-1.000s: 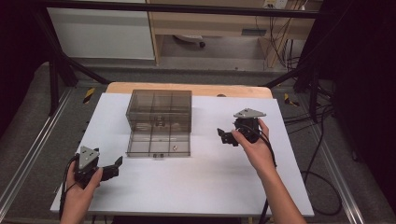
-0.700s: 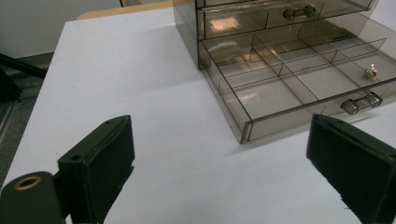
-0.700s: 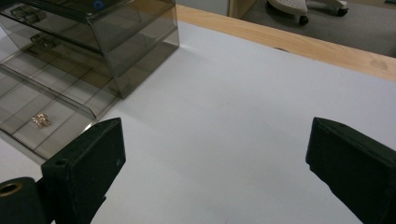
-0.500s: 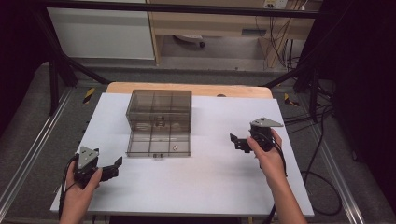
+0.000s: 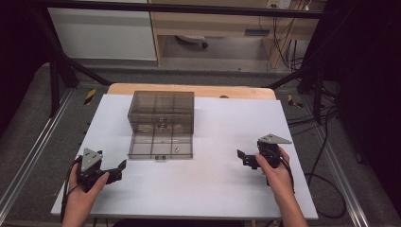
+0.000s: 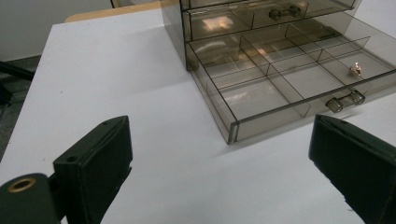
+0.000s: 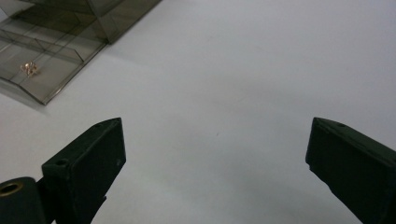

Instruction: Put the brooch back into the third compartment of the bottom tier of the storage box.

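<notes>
Both grippers resting apart from the open drawer [image 5: 161, 144].
Left gripper [image 5: 117, 170] and right gripper [image 5: 244, 158] are gaping, empty; the trinket [image 6: 355, 69] is lying in the drawer's near-right compartment; a careless push risks jolting it.

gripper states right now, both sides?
Left gripper: open, holding nothing, low over the table in front of the drawer box.
Right gripper: open, holding nothing, right of the pulled-out drawer.

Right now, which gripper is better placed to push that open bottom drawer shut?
Probably left. The left gripper sits nearer the drawer's front, jaws open, and its own view faces the handle. The right gripper is farther off to the side.
</notes>
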Motion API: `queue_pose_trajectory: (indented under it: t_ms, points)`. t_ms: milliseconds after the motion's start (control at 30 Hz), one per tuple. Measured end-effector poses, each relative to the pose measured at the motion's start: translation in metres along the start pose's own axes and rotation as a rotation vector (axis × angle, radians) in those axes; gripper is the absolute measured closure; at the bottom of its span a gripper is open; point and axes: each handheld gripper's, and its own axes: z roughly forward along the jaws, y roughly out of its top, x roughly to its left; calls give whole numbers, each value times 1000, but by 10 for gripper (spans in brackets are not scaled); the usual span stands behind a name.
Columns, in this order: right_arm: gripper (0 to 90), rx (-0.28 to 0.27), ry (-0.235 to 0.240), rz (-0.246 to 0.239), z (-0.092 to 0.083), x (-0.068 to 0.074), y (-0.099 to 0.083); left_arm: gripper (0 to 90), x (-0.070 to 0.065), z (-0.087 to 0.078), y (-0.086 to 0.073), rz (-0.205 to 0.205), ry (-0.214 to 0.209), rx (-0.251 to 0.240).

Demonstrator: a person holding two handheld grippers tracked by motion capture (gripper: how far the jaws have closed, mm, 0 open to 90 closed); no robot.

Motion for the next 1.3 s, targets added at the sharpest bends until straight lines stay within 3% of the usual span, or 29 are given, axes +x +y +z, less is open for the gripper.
queue_pose_trajectory:
  t_ms: [133,667,933,1133,1300]
  points:
    - [49,27,-4,23,0,1,-7,52,0,-1,1,-7,-3,-8]
    - [29,69,29,-4,-4,15,-28,75,-9,0,3,13,-43,19]
    - [32,96,45,-34,-4,23,-33,159,-16,-2,4,45,-73,29]
    - [35,134,58,-89,0,33,-35,224,-26,-2,5,65,-93,52]
    - [36,153,68,-121,2,38,-36,378,-33,-3,5,64,-110,53]
